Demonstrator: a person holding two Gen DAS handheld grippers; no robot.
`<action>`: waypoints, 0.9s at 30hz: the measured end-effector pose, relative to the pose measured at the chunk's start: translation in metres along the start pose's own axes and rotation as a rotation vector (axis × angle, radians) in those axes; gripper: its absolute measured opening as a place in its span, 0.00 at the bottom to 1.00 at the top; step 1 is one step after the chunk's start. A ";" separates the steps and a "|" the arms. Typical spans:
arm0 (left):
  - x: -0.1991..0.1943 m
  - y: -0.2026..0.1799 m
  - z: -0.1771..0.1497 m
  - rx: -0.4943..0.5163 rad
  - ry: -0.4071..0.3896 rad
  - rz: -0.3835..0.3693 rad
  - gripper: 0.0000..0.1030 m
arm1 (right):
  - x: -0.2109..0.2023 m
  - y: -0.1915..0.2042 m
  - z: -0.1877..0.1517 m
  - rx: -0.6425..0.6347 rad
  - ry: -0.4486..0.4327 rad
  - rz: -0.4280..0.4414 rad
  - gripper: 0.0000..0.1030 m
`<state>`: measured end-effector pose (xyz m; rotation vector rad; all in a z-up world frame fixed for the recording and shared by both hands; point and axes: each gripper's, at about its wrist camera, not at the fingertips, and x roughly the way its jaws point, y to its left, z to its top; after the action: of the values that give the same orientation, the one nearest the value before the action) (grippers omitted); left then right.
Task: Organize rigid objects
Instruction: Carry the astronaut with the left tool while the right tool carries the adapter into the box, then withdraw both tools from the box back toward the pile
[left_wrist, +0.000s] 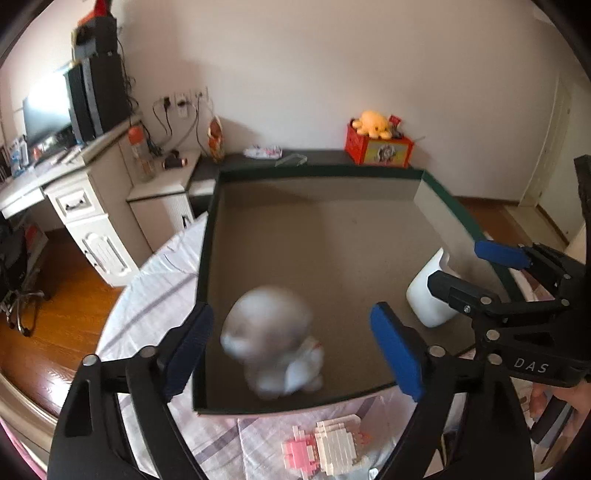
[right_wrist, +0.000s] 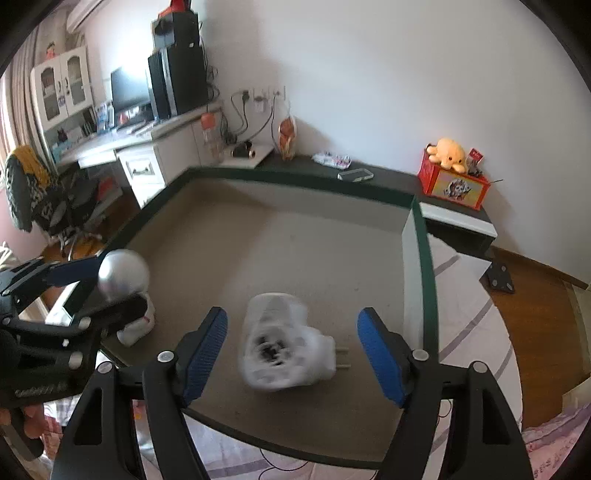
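Note:
A shallow box with a green rim (left_wrist: 317, 171) and brown floor lies on a striped bedspread. A white figurine with a silver round head (left_wrist: 273, 343), blurred, stands inside near the front wall, between the fingers of my left gripper (left_wrist: 293, 350), whose blue pads are clear of it on both sides. A white plug adapter (right_wrist: 284, 350), also blurred, lies on the box floor (right_wrist: 295, 240) between the spread pads of my right gripper (right_wrist: 295, 356), untouched. Each gripper shows in the other view: the right gripper (left_wrist: 471, 269) by the adapter (left_wrist: 430, 295), the left gripper (right_wrist: 99, 291) by the figurine (right_wrist: 123, 273).
A pink and white block figure (left_wrist: 328, 446) lies on the bedspread just outside the box's front wall. A red box with a yellow plush octopus (left_wrist: 378, 147) sits on the dark shelf behind. A desk with a monitor (left_wrist: 48, 110) is at the left, above wooden floor.

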<state>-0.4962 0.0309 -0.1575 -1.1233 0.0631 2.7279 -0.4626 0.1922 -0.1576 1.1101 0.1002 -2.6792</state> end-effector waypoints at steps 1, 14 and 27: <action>-0.008 0.000 0.000 -0.003 -0.011 0.001 0.89 | -0.004 -0.001 0.001 0.008 -0.009 0.006 0.80; -0.122 -0.007 -0.036 -0.031 -0.199 0.132 1.00 | -0.115 0.021 -0.026 0.016 -0.197 -0.007 0.81; -0.224 -0.023 -0.111 -0.037 -0.326 0.172 1.00 | -0.218 0.056 -0.100 -0.017 -0.420 -0.144 1.00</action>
<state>-0.2593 0.0058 -0.0780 -0.6960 0.0653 3.0392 -0.2308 0.1951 -0.0729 0.5323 0.1306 -2.9681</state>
